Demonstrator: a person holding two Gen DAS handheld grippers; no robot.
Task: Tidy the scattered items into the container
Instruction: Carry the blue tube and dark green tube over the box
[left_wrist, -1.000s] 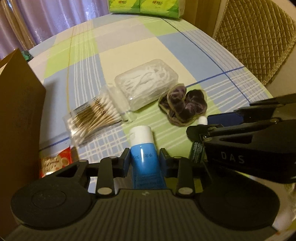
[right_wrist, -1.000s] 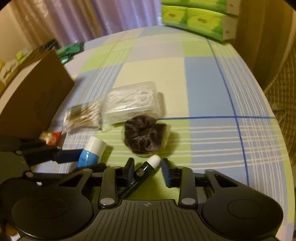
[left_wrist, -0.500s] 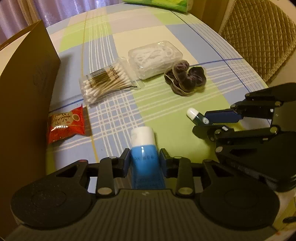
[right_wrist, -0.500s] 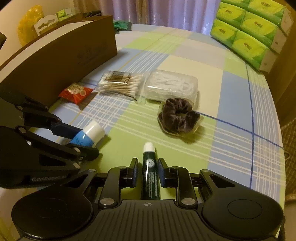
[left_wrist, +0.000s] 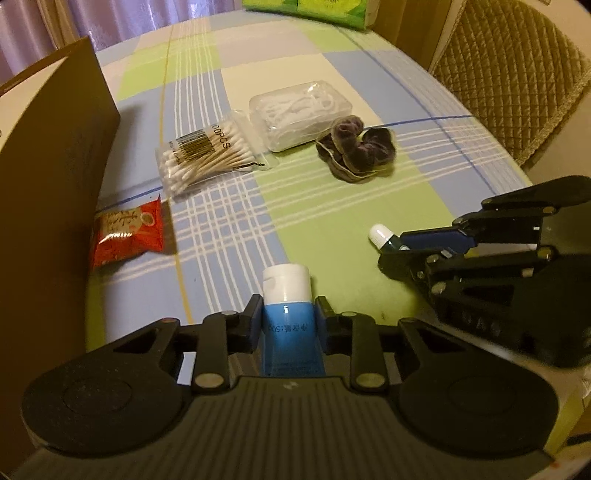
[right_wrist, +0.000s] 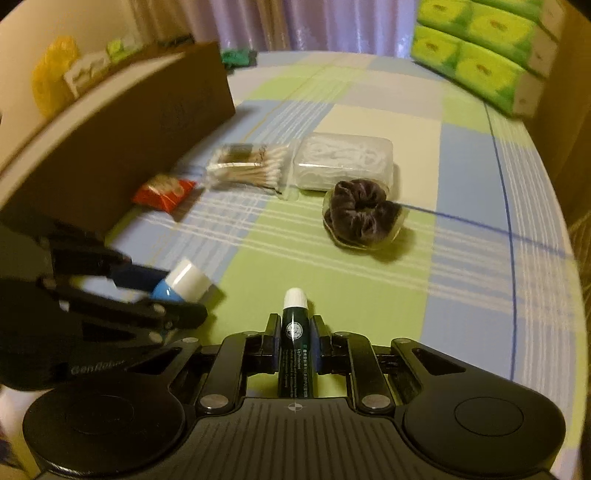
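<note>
Left gripper (left_wrist: 287, 317): jaws clamped on the blue tube (left_wrist: 290, 325), one jaw on each side of its body; the white cap points forward, clear of the jaws. Held above the counter.
Right gripper (right_wrist: 294, 330): jaws clamped on the dark green lip balm stick (right_wrist: 295, 343); the white cap projects forward past the jaws. Held above the counter, to the right of the left gripper.
Container (right_wrist: 122, 155): brown cardboard box, standing at the left side of the counter, with its long side wall facing the scattered items. Its inside is not visible.
Counter (right_wrist: 476, 206): covered with a checked cloth in blue, green and cream.
Red snack packet (left_wrist: 127, 236): flat on the cloth, just beside the box wall.
Cotton swab pack (left_wrist: 207, 155): clear bag, lying near the red snack packet and touching the floss pick case.
Floss pick case (left_wrist: 301, 112): clear plastic, closed, lying flat just behind the scrunchie.
Scrunchie (right_wrist: 360, 214): dark brown, in a clear wrapper, lying near the middle of the cloth and well ahead of both grippers.
Tissue packs (right_wrist: 476, 55): green, stacked at the far right edge of the counter.
Chair (left_wrist: 513, 74): quilted beige back, beside the counter's right edge.
</note>
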